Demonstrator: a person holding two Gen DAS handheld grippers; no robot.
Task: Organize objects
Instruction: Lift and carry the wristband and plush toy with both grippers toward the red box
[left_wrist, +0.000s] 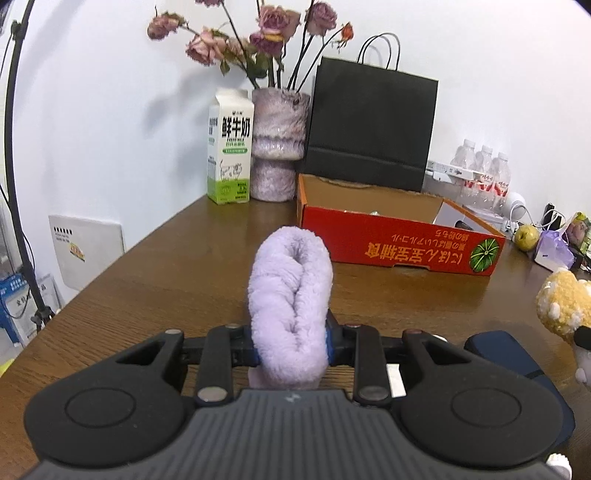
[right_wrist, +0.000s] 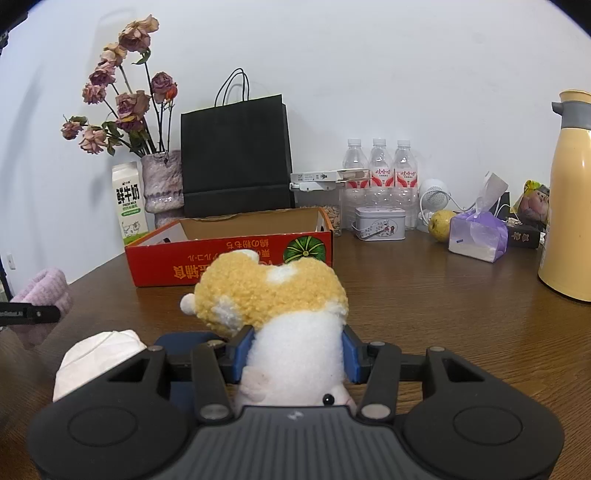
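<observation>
While nothing fluffy is yet seen inside the red cardboard box (left_wrist: 399, 240) ahead, a rolled lilac towel (left_wrist: 290, 306) is clamped in the left tool (left_wrist: 290, 347) and a plush toy (right_wrist: 280, 317) is gripped by the right tool (right_wrist: 295, 360); both placements are judged outstanding.

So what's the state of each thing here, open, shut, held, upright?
Left gripper: shut on purple towel.
Right gripper: shut on plush toy.
Red box: open-topped.
Milk carton: upright, closed.
Black bag: upright.
Roses: wilted.
</observation>
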